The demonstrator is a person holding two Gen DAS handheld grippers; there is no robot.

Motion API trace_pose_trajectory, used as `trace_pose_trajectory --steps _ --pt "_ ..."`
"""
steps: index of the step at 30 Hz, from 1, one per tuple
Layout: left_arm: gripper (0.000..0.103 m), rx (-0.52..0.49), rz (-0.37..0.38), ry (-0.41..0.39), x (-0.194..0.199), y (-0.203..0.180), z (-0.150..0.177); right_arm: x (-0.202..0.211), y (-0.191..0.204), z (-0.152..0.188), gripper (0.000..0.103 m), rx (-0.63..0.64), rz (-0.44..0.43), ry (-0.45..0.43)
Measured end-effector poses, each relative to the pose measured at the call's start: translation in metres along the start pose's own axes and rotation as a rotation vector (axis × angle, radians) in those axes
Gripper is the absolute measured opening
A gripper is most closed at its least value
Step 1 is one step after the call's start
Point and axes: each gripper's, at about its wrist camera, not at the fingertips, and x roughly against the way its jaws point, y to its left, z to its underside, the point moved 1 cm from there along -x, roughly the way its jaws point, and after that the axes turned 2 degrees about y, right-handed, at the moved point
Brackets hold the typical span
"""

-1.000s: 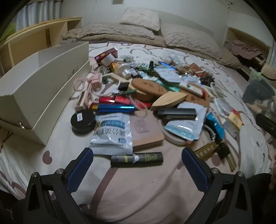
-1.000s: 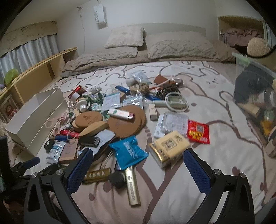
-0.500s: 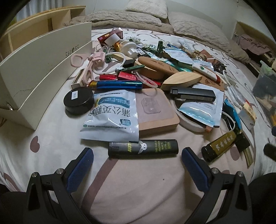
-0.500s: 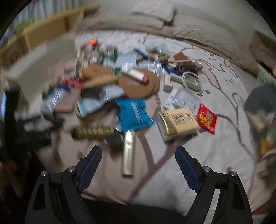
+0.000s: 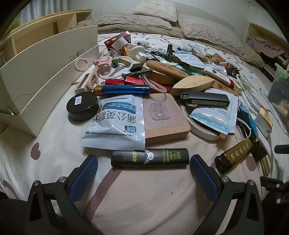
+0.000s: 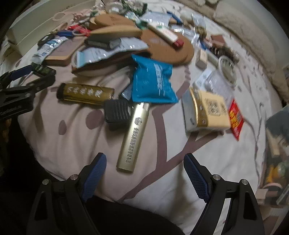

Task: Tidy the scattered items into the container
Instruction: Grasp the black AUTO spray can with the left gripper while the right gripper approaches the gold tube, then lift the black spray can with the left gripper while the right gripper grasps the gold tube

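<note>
Many small items lie scattered on a bed. In the left wrist view a black lighter (image 5: pixel 150 158) lies crosswise between the tips of my open left gripper (image 5: pixel 143 163), untouched. A white and blue sachet (image 5: pixel 115 123) and a wooden block (image 5: pixel 164 117) lie just beyond it. The cream shoe box (image 5: pixel 47 68) stands open at the left. In the right wrist view my open right gripper (image 6: pixel 144 162) hangs just short of a gold tube (image 6: pixel 134 137), empty. A blue packet (image 6: pixel 153 81), a gold lighter (image 6: pixel 84 94) and a black ribbed piece (image 6: pixel 117 113) lie beyond.
A black round tin (image 5: pixel 81 106), blue tube (image 5: pixel 124 89), black stapler-like bar (image 5: pixel 206 98) and pink scissors (image 5: pixel 94 72) lie by the box. A yellow box (image 6: pixel 207 110) and red packet (image 6: pixel 235 117) lie right. Pillows (image 5: pixel 155 9) lie at the bed's head. The left gripper (image 6: pixel 19 86) shows at left.
My left gripper has moved forward and down to the black lighter. My right gripper has swung down and forward toward the gold tube, with the view still blurred.
</note>
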Motion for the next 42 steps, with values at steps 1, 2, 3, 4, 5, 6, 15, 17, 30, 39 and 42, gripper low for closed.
trace_pose_trajectory --steps 1,2,3,4,5,6,15,17,30,39,42 --pt "0.098 0.002 -0.001 -0.003 0.000 0.000 0.000 0.000 -0.006 -0.001 0.087 -0.019 -0.008 0.007" --pt "0.097 0.005 0.001 -0.006 0.001 0.001 0.000 0.000 -0.011 -0.001 0.087 -0.032 -0.003 0.010" --pt "0.095 0.008 0.003 -0.008 0.001 0.001 0.000 0.000 -0.017 -0.001 0.087 -0.040 0.015 0.011" --pt "0.093 0.009 0.005 -0.009 0.002 0.001 0.000 0.001 -0.025 -0.002 0.088 -0.046 0.043 0.010" --pt "0.092 0.010 0.007 -0.011 0.002 0.001 -0.001 0.001 -0.031 -0.002 0.088 -0.054 0.062 0.010" --pt "0.090 0.010 0.009 -0.013 0.003 0.001 -0.001 0.001 -0.037 -0.003 0.088 -0.063 0.072 0.010" --pt "0.080 0.004 0.041 -0.025 0.006 0.000 0.001 -0.007 -0.092 -0.011 0.088 -0.192 0.184 0.005" --pt "0.080 0.001 0.046 -0.027 0.007 -0.001 0.002 -0.004 -0.097 -0.010 0.088 -0.215 0.174 0.006" --pt "0.080 -0.027 0.096 -0.035 0.012 -0.008 0.008 0.004 -0.062 -0.025 0.088 -0.242 -0.037 -0.020" --pt "0.080 -0.014 0.122 -0.035 0.014 -0.006 0.010 -0.007 -0.033 -0.043 0.088 -0.232 -0.105 0.000" --pt "0.080 -0.013 0.131 -0.035 0.015 -0.005 0.012 -0.006 -0.027 -0.047 0.088 -0.237 -0.101 -0.009"
